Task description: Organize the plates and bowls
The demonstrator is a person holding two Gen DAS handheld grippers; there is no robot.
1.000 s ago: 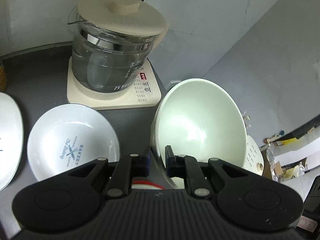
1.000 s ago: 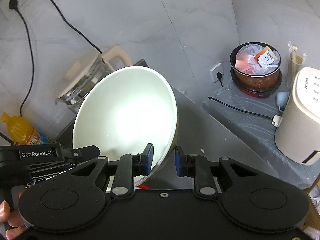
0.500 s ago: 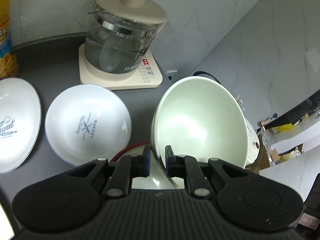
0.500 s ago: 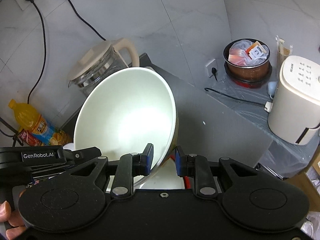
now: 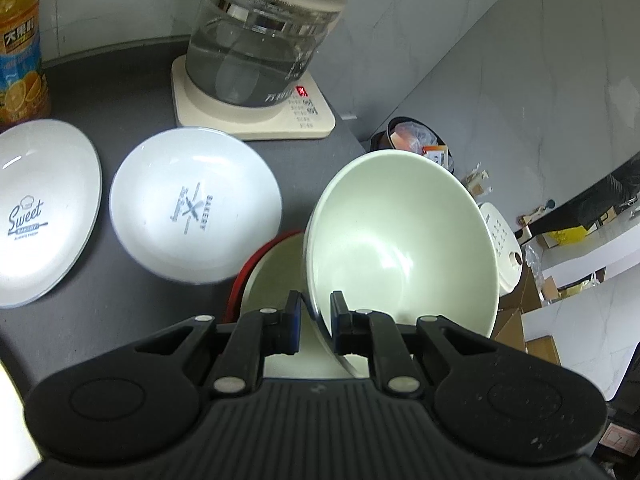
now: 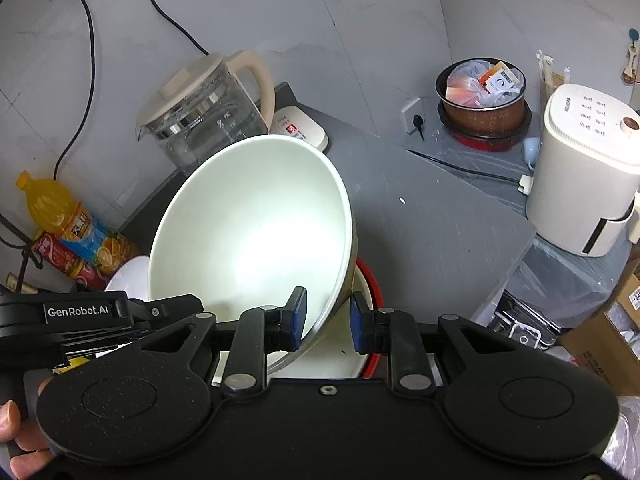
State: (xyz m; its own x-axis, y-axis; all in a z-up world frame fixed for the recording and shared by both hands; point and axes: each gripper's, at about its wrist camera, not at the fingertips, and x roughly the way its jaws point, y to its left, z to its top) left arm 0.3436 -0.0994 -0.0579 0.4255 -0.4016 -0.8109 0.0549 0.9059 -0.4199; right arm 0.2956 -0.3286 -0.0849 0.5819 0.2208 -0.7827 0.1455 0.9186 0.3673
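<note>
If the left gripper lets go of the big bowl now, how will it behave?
The big bowl looks glazed, so probably slippery and breakable. It hangs tilted, pinched at the rim by the left gripper; released, it would likely tip onto the red-rimmed dish below.

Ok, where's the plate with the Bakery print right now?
In the left wrist view the Bakery plate lies flat on the dark counter, left of the held bowl, between the Sweet plate and the kettle base.
</note>
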